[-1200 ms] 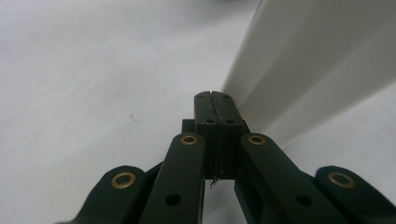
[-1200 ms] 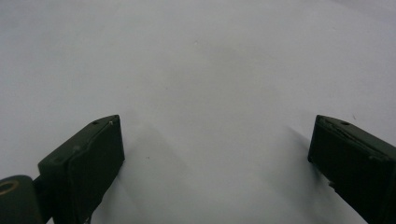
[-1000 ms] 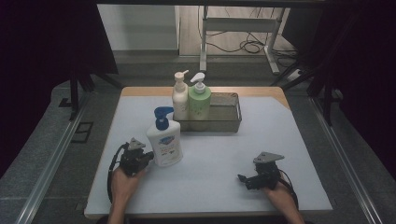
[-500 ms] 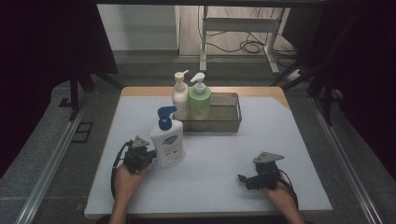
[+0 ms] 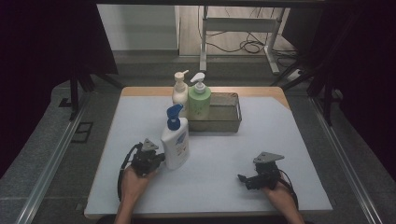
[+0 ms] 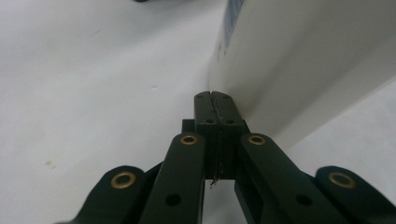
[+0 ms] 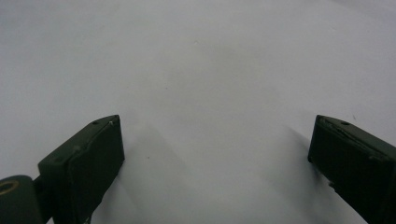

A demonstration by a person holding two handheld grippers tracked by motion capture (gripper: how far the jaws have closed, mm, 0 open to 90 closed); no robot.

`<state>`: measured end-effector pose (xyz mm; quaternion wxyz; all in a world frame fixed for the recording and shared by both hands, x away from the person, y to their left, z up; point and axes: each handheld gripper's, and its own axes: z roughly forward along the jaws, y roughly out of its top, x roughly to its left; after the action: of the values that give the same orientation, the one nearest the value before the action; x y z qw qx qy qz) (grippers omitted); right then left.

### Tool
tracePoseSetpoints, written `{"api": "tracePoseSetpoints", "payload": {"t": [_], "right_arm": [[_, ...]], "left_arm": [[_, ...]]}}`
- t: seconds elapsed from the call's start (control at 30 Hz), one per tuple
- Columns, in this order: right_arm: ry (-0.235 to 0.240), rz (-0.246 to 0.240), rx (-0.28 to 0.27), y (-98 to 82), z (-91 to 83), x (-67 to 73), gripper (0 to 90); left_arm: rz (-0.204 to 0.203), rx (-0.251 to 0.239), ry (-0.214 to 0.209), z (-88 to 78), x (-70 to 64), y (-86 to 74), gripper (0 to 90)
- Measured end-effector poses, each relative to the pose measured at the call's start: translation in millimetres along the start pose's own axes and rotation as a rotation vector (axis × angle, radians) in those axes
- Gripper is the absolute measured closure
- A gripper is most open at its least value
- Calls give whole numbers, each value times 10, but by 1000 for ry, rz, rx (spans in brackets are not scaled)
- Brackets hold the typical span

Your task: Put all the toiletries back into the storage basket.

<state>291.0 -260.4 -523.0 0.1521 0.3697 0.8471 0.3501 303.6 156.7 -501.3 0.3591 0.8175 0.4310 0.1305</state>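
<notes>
Fingers (image 6: 205, 114) of our left gripper (image 5: 148, 161) pressed together, empty, tips against white bottle (image 5: 175, 144) standing just before metal tray (image 5: 219, 122); right gripper (image 5: 252, 179) fingers apart, idle on tabletop (image 5: 219, 158). Bottle not yet in tray, we judge.

3 pump bottles (image 5: 175, 142), 1 metal tray (image 5: 225, 122), 2 tongs (image 5: 161, 158)

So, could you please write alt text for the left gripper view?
The left gripper, its two black jaws shut together with nothing between them, has its tips against the side of a white bottle on the pale table.
</notes>
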Motion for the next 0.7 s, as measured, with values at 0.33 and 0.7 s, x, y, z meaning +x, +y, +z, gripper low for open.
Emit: {"api": "tracePoseSetpoints", "payload": {"t": [0.33,0.7], "right_arm": [[1,1,0,0,0,0,31],[0,1,0,0,0,1,31]], "left_arm": [[38,9,-14,60,-155,48,895],[72,14,-42,89,-288,72,895]]}}
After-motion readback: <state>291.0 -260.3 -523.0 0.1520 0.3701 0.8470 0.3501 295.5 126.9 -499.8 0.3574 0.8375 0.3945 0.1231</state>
